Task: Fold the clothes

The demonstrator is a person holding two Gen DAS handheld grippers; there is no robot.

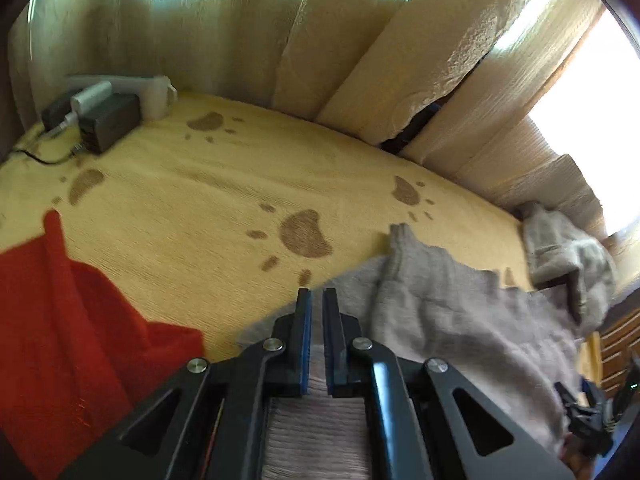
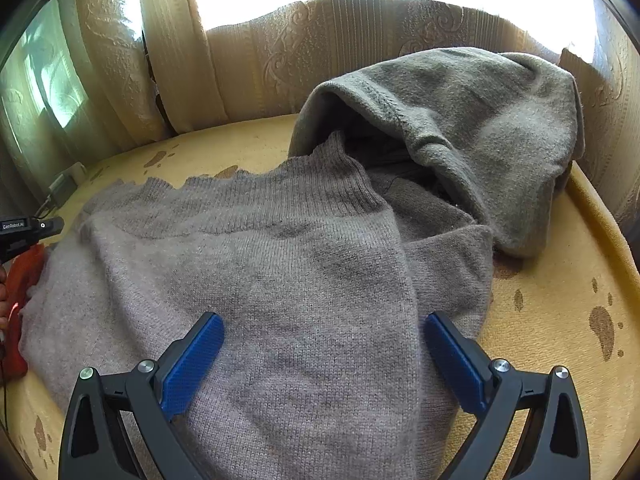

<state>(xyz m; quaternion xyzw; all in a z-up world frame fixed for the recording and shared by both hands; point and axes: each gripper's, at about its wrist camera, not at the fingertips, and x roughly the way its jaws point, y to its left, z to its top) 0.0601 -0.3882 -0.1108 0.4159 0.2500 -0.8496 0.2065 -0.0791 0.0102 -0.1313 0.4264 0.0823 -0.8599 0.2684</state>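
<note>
Surface: yellow paw-print blanket [image 2: 560, 280] bearing a grey-brown knit sweater [image 2: 280, 272], a grey garment [image 2: 480, 120] heaped behind it, a red garment [image 1: 60, 320] at the sweater's left | Left hand-held gripper [image 1: 317, 300]: jaws closed on the sweater's edge | Right hand-held gripper [image 2: 324, 332]: jaws wide apart, sweater lying between and beneath them.

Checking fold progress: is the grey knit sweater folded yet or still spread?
Spread: the grey knit sweater lies rumpled across the yellow cover, no neat fold visible.
</note>
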